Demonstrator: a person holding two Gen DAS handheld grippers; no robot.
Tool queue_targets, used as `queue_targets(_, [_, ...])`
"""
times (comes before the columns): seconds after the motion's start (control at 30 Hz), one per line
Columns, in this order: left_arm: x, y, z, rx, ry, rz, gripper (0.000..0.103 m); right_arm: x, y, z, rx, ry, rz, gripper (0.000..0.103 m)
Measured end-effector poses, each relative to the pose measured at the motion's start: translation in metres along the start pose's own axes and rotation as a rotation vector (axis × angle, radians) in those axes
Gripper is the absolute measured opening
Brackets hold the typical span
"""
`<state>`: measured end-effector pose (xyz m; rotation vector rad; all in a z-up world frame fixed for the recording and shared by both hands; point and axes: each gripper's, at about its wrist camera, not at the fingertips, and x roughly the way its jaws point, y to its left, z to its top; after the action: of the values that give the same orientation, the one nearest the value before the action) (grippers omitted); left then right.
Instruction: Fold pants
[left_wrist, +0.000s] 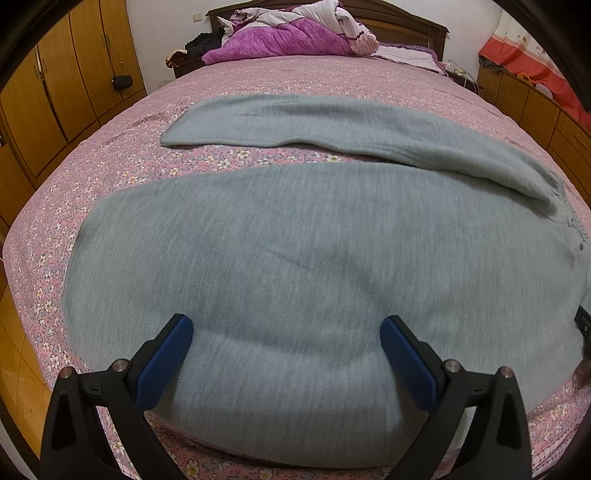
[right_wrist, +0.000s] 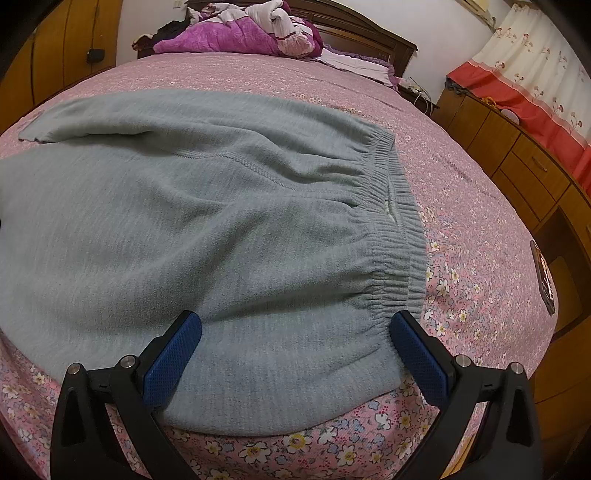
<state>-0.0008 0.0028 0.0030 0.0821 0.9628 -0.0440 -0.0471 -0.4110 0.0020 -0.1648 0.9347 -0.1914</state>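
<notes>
Probably, as my left claw (left_wrist: 286, 354) and right claw (right_wrist: 295, 350) both stand released over the near edge of the pants (right_wrist: 184, 221), they may pinch only the top layer, or the bed (right_wrist: 461, 206) sheet too.

A wide bed (left_wrist: 110, 173) fills both views, covered by a pink sheet (right_wrist: 461, 229) printed with small flowers. Grey pants (left_wrist: 295, 240) lie spread flat on the sheet at the near side, with the gathered waistband (right_wrist: 399, 229) to the right and the two legs running left, the far leg (left_wrist: 295, 118) lying apart from the near one. At the far end, against the dark wooden headboard (left_wrist: 417, 29), a purple and white quilt (left_wrist: 288, 33) is heaped beside a pale pillow (right_wrist: 351, 61).
</notes>
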Motion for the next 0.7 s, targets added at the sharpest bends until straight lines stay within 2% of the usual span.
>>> queue_targets(0.7, [0.0056,-0.0039,0.0006,0.001,0.001,0.002,0.103,-0.0002,0.0006,0.0000,-0.002,0.000,-0.001,0.099])
